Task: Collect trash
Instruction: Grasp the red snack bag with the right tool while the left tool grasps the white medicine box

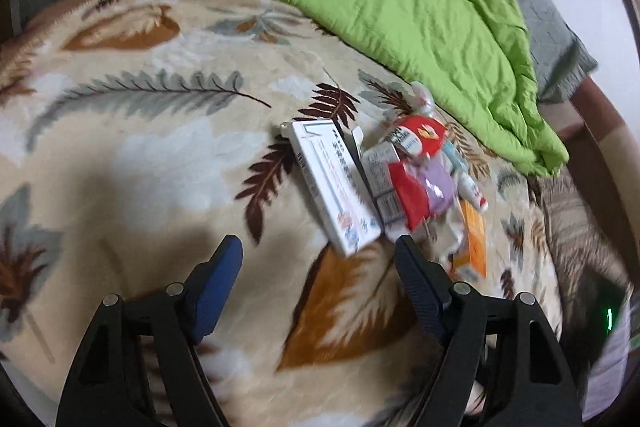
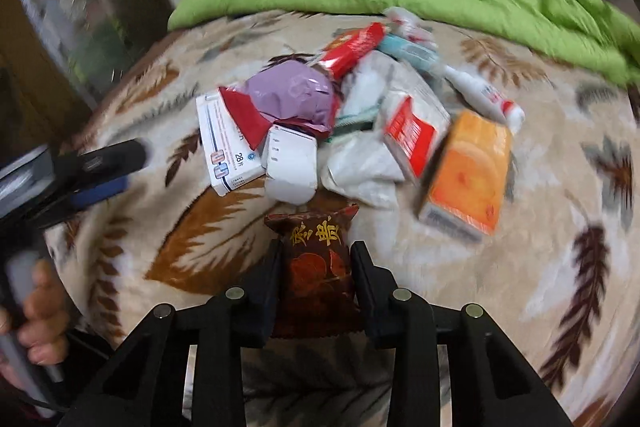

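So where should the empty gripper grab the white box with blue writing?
Grip the white box across its narrow width, near the end closest to the left gripper. It lies flat at the pile's edge; that end and its outer long side look bare, while red wrappers crowd the other side. Coming from above probably works best.

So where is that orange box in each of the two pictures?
Left wrist view: the orange box lies low and right of centre, mostly hidden behind the trash pile, just past the right finger of the left gripper.
Right wrist view: it lies right of centre, in plain sight, tilted on the blanket.
Shared landmark: the white toothpaste tube beside it.
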### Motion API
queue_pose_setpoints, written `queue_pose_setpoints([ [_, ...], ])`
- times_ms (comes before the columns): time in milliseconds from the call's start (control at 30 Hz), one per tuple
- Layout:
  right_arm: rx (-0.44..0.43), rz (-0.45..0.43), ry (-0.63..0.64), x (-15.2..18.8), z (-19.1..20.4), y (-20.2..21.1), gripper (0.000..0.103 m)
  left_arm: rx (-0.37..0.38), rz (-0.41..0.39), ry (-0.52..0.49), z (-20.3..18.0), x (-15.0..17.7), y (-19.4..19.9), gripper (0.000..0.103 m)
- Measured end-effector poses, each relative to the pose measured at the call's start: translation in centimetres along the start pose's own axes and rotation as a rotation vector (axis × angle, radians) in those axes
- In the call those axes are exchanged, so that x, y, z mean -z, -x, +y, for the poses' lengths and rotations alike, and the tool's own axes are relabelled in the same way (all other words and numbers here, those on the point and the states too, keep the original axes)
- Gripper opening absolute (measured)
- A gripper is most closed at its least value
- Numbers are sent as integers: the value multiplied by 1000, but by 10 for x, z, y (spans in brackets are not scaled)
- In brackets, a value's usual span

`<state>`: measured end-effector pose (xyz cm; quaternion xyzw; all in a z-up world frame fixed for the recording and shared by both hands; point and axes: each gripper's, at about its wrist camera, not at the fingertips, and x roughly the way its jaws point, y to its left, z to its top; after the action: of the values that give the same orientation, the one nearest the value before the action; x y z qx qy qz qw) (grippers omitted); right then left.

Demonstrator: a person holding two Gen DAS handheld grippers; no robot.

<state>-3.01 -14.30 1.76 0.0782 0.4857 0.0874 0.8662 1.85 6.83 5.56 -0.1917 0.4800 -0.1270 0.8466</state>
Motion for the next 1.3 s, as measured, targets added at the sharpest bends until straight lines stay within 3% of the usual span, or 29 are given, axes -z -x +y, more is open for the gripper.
queue_pose_setpoints([
  [100, 4, -35, -44, 9, 1, 7, 36, -12, 26, 53, -2, -14, -25, 76],
  [300, 4, -103, -76, 10, -7, 22, 36, -48, 53, 81, -5, -28, -67, 61],
  [467, -3, -112, -103, 10, -13, 21, 36, -37, 19, 55, -13, -31, -79, 61],
  [567, -3, -115, -98, 10, -12, 19, 36, -45, 15, 14, -18, -28, -82, 31],
  [667, -1, -130, -93, 10, -11, 21, 36, 28, 15, 9, -20, -25, -80, 18],
  [1000, 9, -189, -103, 12, -11, 35, 36, 10, -82, -118, -30, -5, -30, 12],
  [1300, 1, -283, -89, 25, 1, 60, 36, -13, -181, -257, -40, 45, 27, 12],
])
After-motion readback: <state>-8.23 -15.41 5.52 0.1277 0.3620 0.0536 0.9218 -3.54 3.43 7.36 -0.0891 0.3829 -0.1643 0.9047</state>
